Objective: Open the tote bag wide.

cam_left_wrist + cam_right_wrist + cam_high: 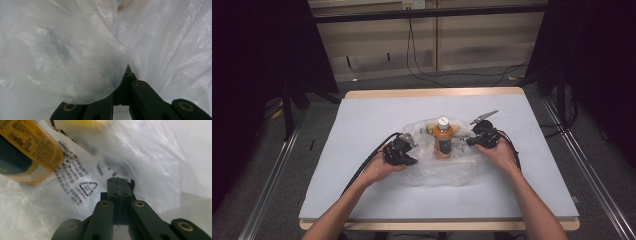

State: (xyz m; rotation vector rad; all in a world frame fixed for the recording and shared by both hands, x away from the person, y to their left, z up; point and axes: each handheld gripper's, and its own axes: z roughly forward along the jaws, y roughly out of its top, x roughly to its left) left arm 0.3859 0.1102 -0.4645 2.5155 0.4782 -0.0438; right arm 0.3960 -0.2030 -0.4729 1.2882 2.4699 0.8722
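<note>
Tabletop point(362, 200) under pale sheet. Centre: crumpled translucent plastic bag point(447, 170), printed text and recycling mark. In it stands an orange bottle point(443, 140), white cap, yellow label. Left tongs point(408, 150) and right tongs point(468, 142) each clamped on bag film.

Dim room, grey floor point(377, 85), cables point(422, 70)

The right gripper point(120, 182) has its two black jaws pressed together, with thin film of the clear crinkled plastic bag point(155, 157) pinched between their tips. Black printed text and a triangular recycling symbol point(88, 188) show on the bag just left of the jaws. At upper left, close to the camera and blurred, sits a cylindrical bottle with a yellow-orange printed label point(30, 147)
</note>
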